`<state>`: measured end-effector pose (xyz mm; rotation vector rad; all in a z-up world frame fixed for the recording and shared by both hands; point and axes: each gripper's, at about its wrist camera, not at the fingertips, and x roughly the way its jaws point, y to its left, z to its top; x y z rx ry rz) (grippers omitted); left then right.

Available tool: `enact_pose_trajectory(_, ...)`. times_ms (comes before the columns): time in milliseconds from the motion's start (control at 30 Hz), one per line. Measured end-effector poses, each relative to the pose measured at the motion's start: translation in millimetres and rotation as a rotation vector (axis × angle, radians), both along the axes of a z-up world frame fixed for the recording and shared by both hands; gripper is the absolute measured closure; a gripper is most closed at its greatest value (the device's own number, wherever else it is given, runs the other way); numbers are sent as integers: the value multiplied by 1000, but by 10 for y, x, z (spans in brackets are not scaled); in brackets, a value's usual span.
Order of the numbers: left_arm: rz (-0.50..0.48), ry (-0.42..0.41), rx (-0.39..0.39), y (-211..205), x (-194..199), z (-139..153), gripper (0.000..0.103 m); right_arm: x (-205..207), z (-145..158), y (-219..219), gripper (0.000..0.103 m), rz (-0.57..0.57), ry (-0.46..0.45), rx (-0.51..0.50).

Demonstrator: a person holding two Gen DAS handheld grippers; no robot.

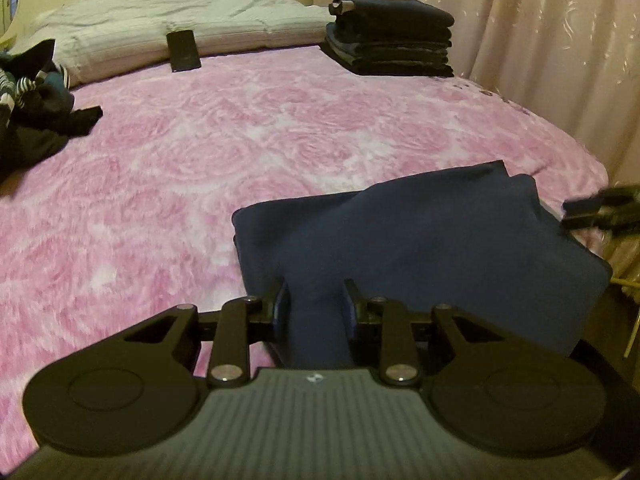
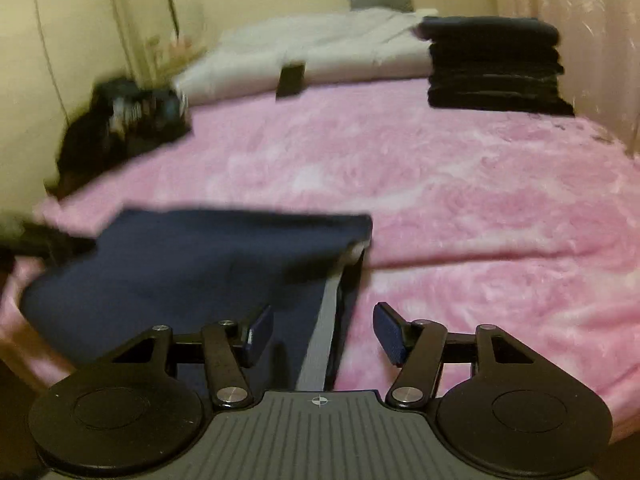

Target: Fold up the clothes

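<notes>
Finishing the navy garment (image 1: 420,240): left gripper (image 1: 314,304) clamps a fold, right gripper (image 2: 322,332) stands apart; stacking on the folded pile (image 1: 390,38) likely follows.

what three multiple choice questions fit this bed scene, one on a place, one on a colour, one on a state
1. Where is the stack of folded clothes?
A. at the far right of the bed, near the curtain
B. on the floor
C. on the pillow

2. What colour is the blanket covering the bed?
A. green
B. pink
C. white

3. What is the left tool doing?
A. hanging open over bare blanket
B. closed on a fold of the navy garment
C. holding the phone

Answers:
1 A: the dark stack sits at the bed's far right, beside the curtain.
2 B: the fluffy cover is pink with paler swirls.
3 B: navy cloth is pinched between its two fingers, while the right tool stands open, with an edge of the garment lying between its fingers.
</notes>
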<state>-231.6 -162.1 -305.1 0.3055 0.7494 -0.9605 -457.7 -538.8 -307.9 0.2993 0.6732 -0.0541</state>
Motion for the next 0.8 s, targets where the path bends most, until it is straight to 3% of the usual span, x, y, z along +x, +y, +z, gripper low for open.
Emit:
enact_pose_trajectory(67, -1, -7, 5, -33, 4, -13, 78, 44, -20, -30, 45, 4, -18, 35)
enact_pose_trajectory(100, -2, -11, 7, -36, 3, -17, 78, 102, -57, -14, 52, 13, -11, 28)
enact_pose_trajectory(133, -1, -13, 7, -19, -3, -16, 78, 163, -113, -11, 76, 18, 5, 27)
enact_pose_trajectory(167, 0, -14, 6, -14, -8, -17, 78, 187, -166, -18, 88, 17, 15, 31)
enact_pose_trajectory(267, 10, -4, -6, 8, -12, -18, 78, 130, -162, 6, 101, 13, 14, 10)
enact_pose_trajectory(500, 8, -21, 5, -48, -45, -23, 78, -110, -294, -34, 103, -30, 35, -14)
enact_pose_trajectory(600, 1, -23, 21, -70, -29, 6, 77, -120, -192, 6, 103, -72, 33, -76)
enact_pose_trajectory(700, 16, -25, 22, -2, -25, 87, 77, -157, -13, 117, 102, -76, -11, -139)
enact_pose_trajectory(800, 47, -32, -9, 141, -93, 226, 80, -186, 163, 283, 100, -33, -103, -65)
